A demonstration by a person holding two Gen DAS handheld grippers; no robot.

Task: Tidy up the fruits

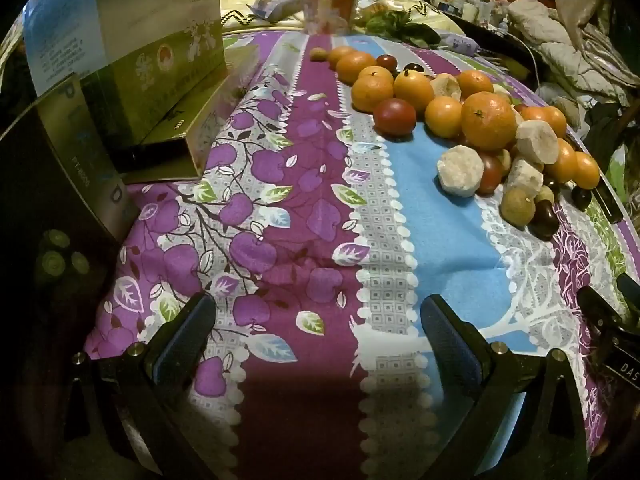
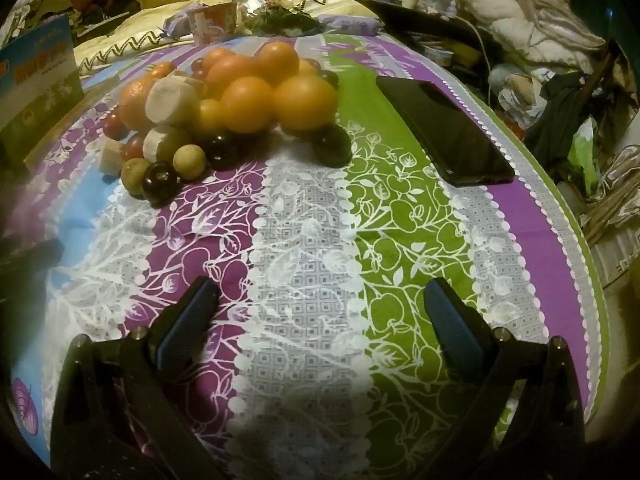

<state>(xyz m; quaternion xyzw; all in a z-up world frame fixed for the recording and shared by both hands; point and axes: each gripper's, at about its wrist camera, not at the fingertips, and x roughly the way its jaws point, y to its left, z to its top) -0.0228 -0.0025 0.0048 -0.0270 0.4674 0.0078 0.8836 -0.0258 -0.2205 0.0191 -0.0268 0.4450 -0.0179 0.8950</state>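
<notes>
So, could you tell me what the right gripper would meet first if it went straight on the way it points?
Probably the patterned cloth: the open right gripper tilts down at bare fabric, short of the fruit pile.

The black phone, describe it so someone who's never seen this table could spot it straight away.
Start at the fruit pile on the patterned tablecloth, then look to its right in the right wrist view. The black phone lies flat on the green and purple stripes, apart from the fruit. It is the only flat, glossy rectangle there.

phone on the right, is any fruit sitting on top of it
No, the phone lies bare on the cloth, apart from the fruit pile to its left.
</notes>
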